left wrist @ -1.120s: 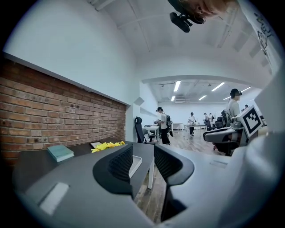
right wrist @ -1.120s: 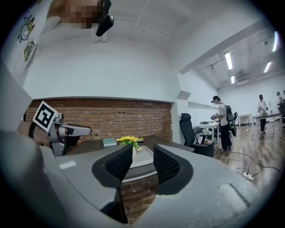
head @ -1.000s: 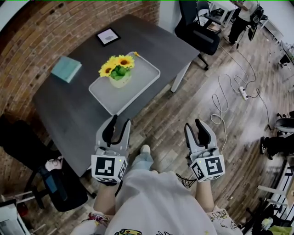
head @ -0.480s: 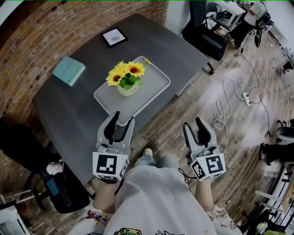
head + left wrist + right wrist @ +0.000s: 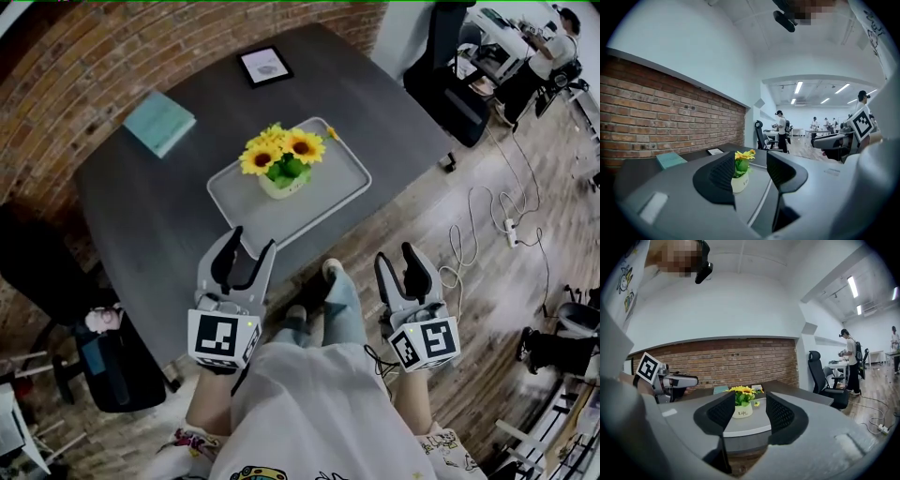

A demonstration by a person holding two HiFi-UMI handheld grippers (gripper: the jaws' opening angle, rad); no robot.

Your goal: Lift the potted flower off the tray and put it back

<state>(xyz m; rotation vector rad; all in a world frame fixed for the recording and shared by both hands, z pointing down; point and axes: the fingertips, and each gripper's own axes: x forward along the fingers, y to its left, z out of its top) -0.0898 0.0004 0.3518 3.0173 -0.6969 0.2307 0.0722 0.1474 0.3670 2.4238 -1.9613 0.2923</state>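
The potted flower (image 5: pixel 284 165), yellow sunflower-like blooms in a small pale pot, stands upright near the middle of a grey rectangular tray (image 5: pixel 330 201), which lies flat on the dark grey worktop (image 5: pixel 159 216) towards the edge nearest the person. Neither gripper touches it. The left gripper (image 5: pixel 250 244) is held over the near edge of the worktop, just short of the tray, with its jaws partway apart and opening. Nothing is between them, and in the left gripper view the plant only shows through the gap, well ahead. The right gripper (image 5: pixel 397 256) hangs over the wooden floor (image 5: pixel 487 281) beside the worktop, well apart from the tray. Its jaws are likewise partway apart, opening and empty, and the right gripper view frames the pot in the distance. Further back on the worktop lie a teal book (image 5: pixel 161 123) and a small framed picture (image 5: pixel 264 66). A brick wall (image 5: pixel 84 56) runs behind the worktop, and a black office chair (image 5: pixel 457 89) stands at its far corner.
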